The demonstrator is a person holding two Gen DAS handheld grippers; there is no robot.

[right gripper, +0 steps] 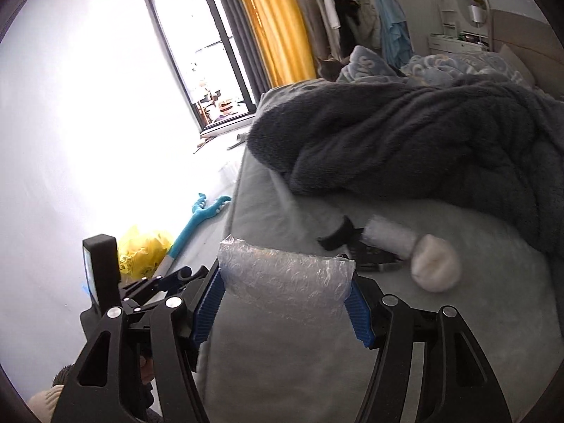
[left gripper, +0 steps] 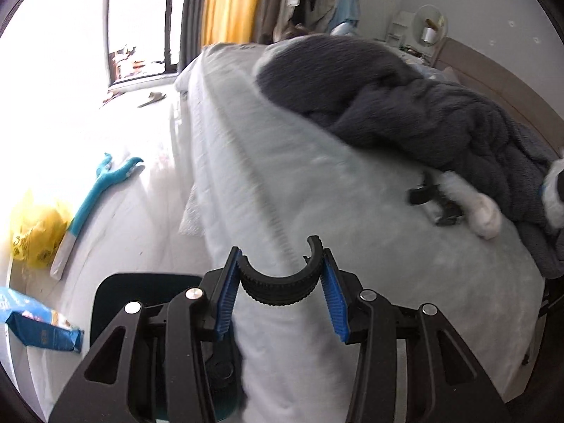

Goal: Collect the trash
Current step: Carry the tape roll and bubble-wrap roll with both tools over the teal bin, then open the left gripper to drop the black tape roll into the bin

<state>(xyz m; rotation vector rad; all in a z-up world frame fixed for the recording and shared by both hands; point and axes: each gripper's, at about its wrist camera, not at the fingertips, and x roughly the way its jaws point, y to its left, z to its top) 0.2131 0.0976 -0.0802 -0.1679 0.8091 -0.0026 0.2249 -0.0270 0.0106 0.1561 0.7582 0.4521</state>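
Bubble wrap (right gripper: 285, 275) sits clamped between the blue pads of the right gripper (right gripper: 286, 292), held over the grey bed (right gripper: 476, 317). Left gripper (left gripper: 281, 282) grips a black ribbed half-ring (left gripper: 280, 287), its open side facing away from the camera. Ahead and right of both grippers a dark blanket (right gripper: 405, 141) is heaped on the bed, with a white fuzzy thing (right gripper: 435, 268) and a black clip (right gripper: 338, 236) near its edge. Left of the grippers, on the floor, lie a yellow bag (left gripper: 35, 232), a teal toy (left gripper: 102, 183) and a blue packet (left gripper: 38, 328).
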